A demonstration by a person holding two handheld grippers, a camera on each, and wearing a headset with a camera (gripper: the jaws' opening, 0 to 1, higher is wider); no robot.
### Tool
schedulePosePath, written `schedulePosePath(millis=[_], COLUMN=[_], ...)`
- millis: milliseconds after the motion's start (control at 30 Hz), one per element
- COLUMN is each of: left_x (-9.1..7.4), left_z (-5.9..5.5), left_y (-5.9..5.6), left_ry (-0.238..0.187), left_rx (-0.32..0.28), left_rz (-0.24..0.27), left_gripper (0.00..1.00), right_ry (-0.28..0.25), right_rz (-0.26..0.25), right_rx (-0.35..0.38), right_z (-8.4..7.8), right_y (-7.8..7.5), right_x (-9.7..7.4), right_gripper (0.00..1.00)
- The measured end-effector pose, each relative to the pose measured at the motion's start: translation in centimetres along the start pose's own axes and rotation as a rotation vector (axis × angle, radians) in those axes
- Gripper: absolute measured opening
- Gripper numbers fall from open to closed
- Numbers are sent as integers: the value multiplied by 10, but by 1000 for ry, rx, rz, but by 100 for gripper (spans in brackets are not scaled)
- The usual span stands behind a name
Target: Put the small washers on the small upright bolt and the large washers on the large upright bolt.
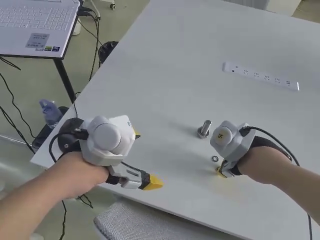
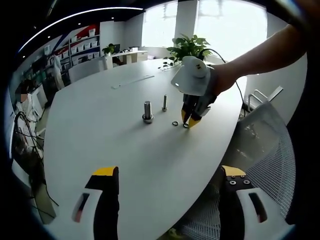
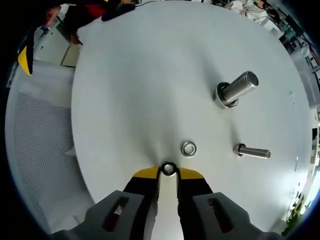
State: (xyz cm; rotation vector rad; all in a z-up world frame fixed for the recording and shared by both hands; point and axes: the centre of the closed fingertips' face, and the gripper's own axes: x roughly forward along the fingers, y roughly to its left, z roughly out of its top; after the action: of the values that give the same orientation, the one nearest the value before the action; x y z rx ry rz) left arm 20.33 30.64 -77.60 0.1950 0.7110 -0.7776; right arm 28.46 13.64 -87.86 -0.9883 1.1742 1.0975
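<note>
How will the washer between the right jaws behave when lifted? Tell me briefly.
The washer is a thin metal ring, so probably stiff and light. It looks smooth and sits at the very tips of the right gripper, so it may slip out. Dropped on edge, it could roll on the flat table.

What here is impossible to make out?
Head view: the right hand-held gripper hides the thin upright steel bolt.
Right gripper view: unclear whether the jaws pinch or merely touch the silver ring washer at their tips.
Left gripper view: the base of the thick upright steel bolt, too small to show any washers.
</note>
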Motion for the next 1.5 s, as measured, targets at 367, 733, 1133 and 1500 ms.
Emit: schedulePosePath(millis=[367, 733, 1133, 1500], left_x=[-2, 2, 5, 9], left_z=[-2, -1, 2, 11], left_y=[0, 1, 4, 7], left_ry=[11, 14, 17, 4], left_rx=[-3, -1, 0, 6], left_rz=[3, -3, -8, -8], left_gripper=[81, 81, 80, 81], right_ry=[-53, -57, -64, -56], right_rz=[27, 39, 46, 58], right_rx=[25, 36, 47, 74], right_z=[-2, -5, -12, -21], right_y=[-1, -3, -15, -34], right_x=[-1, -4, -22, -41], right_gripper=[13, 13, 12, 12])
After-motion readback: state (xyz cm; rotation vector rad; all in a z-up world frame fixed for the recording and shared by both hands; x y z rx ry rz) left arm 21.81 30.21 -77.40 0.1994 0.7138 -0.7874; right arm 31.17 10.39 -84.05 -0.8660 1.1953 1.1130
